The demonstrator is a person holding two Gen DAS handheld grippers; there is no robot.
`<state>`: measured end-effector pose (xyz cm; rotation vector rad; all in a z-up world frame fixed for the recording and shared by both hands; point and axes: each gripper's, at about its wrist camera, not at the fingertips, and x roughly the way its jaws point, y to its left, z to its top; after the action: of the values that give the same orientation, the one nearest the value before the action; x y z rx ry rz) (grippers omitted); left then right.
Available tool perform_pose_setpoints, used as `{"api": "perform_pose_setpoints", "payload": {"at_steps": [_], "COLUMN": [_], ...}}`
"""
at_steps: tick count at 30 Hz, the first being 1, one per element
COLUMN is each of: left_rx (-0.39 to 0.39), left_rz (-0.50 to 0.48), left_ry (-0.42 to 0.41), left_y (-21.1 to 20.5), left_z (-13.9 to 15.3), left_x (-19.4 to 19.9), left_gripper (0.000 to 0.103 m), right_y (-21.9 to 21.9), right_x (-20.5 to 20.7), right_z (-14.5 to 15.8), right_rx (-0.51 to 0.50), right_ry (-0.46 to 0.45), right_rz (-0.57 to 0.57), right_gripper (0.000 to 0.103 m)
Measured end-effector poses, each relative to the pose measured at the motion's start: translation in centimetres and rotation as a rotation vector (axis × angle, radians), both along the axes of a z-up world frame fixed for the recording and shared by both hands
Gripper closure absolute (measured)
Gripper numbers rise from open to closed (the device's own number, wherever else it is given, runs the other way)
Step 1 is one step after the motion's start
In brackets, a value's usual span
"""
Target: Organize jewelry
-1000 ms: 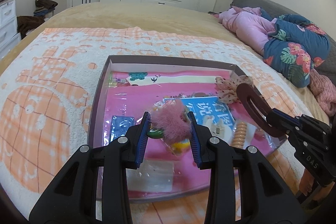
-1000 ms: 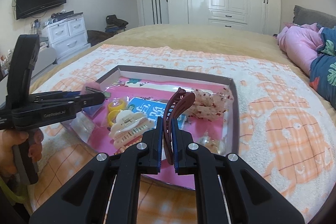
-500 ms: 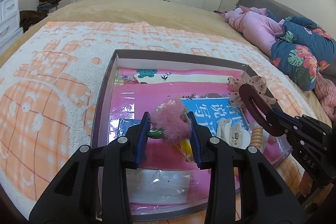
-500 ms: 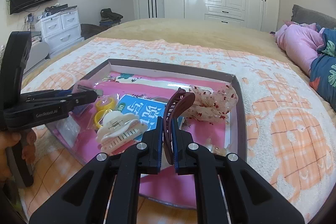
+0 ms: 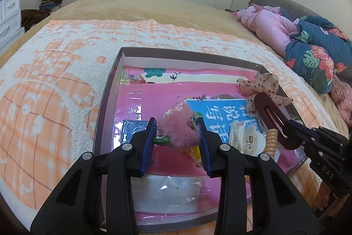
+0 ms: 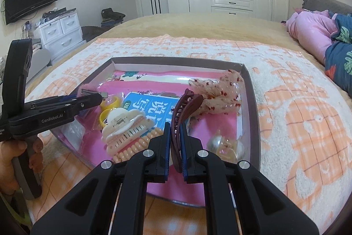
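A shallow grey box (image 5: 187,54) with a pink lining lies on the bed and holds hair accessories. My left gripper (image 5: 177,132) is shut on a pink fluffy hair clip (image 5: 179,131), held just above the box's near left part. My right gripper (image 6: 175,127) is shut on a maroon banana clip (image 6: 182,110) that stands up between its pads, over the box's near side. From the left wrist, the right gripper (image 5: 293,131) and its maroon clip (image 5: 269,113) show at the right. Seen from the right wrist, the left gripper (image 6: 92,100) enters at the left, gripped by a hand (image 6: 13,160).
In the box lie a cream claw clip (image 6: 125,124), a beige spiral hair tie (image 6: 134,145), a sheer dotted bow (image 6: 220,94), yellow rings (image 6: 110,104), a blue booklet (image 5: 222,111) and a clear bag (image 5: 165,193). An orange-and-white blanket (image 5: 55,80) surrounds it; folded bedding (image 5: 308,43) lies at the right.
Both grippers keep their clips and stay over the box. Only the views have shifted slightly.
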<state>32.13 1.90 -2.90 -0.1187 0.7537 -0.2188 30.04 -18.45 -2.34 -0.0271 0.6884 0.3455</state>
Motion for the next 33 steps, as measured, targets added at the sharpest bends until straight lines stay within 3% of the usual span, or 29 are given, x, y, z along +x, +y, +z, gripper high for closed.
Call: {"api": "perform_pose_setpoints", "payload": {"at_steps": [6, 12, 21, 26, 33], "left_rx": [0.003, 0.009, 0.01, -0.005, 0.006], "left_rz": [0.004, 0.004, 0.024, 0.043, 0.051], "left_ry": [-0.001, -0.005, -0.015, -0.029, -0.053], "left_y": [-0.1, -0.2, 0.1, 0.4, 0.5], "left_z": [0.1, 0.4, 1.2, 1.9, 2.8], "left_x": [-0.2, -0.6, -1.4, -2.3, -4.1], "left_gripper": [0.073, 0.062, 0.042, 0.032, 0.019], "right_y": [-0.3, -0.4, -1.1, -1.4, -2.0], "right_x": [-1.0, -1.8, -3.2, -4.3, -5.9], "right_z": [0.3, 0.5, 1.1, 1.8, 2.6], "right_rx": [0.01, 0.017, 0.026, 0.014, 0.029], "right_ry": [0.0, 0.003, -0.013, -0.043, -0.063], "right_rz": [0.006, 0.012, -0.003, -0.01, -0.003], "right_gripper": [0.088, 0.081, 0.058, 0.038, 0.022]}}
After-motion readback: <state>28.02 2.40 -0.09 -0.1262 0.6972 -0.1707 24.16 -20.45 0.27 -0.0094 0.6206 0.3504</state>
